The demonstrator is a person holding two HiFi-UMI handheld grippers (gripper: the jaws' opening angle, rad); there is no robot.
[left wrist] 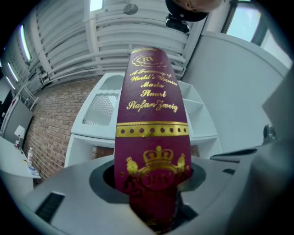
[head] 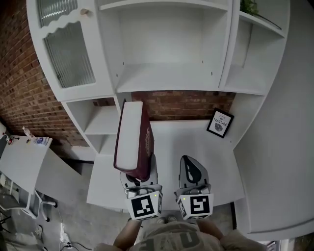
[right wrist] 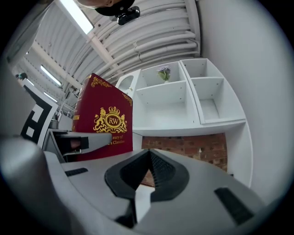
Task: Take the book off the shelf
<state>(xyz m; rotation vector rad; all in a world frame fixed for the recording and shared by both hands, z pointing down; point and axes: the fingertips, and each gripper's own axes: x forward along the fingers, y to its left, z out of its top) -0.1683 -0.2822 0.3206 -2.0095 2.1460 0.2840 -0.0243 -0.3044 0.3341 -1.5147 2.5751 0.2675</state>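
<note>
A maroon book (head: 145, 142) with gold lettering and white page edges stands upright in front of the white shelf unit (head: 167, 78), clear of its compartments. My left gripper (head: 140, 172) is shut on the book's lower end. In the left gripper view the book's spine (left wrist: 151, 137) rises out from between the jaws (left wrist: 151, 202). My right gripper (head: 192, 169) hovers just to the right over the desk top (head: 206, 152), shut and holding nothing. In the right gripper view its pads (right wrist: 148, 160) meet, and the book (right wrist: 103, 119) shows at the left.
A small framed picture (head: 220, 122) leans against the brick wall at the back right of the desk. A ribbed-glass cabinet door (head: 68, 54) is at the upper left, a plant (head: 249, 6) on the top right shelf. A white table (head: 19, 157) stands lower left.
</note>
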